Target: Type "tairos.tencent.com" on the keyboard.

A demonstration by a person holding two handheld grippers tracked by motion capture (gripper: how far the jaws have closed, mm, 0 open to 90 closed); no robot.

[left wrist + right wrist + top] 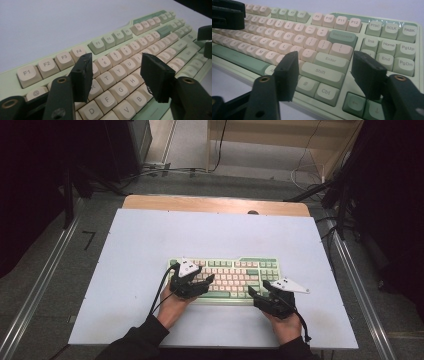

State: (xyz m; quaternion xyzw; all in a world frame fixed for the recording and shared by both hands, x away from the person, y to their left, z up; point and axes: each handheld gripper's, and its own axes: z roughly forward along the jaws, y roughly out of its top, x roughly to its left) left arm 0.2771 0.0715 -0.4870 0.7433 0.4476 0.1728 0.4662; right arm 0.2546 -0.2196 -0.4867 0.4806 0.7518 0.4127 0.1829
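A green keyboard (235, 275) with cream keys lies on the white table top (150, 245), a little toward the near edge. My left gripper (206, 285) hovers over the keyboard's left half, jaws open; in the left gripper view the left gripper (115, 60) frames the letter keys of the keyboard (117, 37) without holding anything. My right gripper (257, 287) sits at the keyboard's near right corner, also open. In the right gripper view the right gripper (325, 56) straddles the Shift and Enter area of the keyboard (387, 32), with the left gripper (227, 15) at the upper left.
The white top rests on a wooden table whose far edge (215, 204) shows behind it. Metal rails (45, 280) run along both sides on the grey floor. Cables (165, 170) and dark stands are beyond the table.
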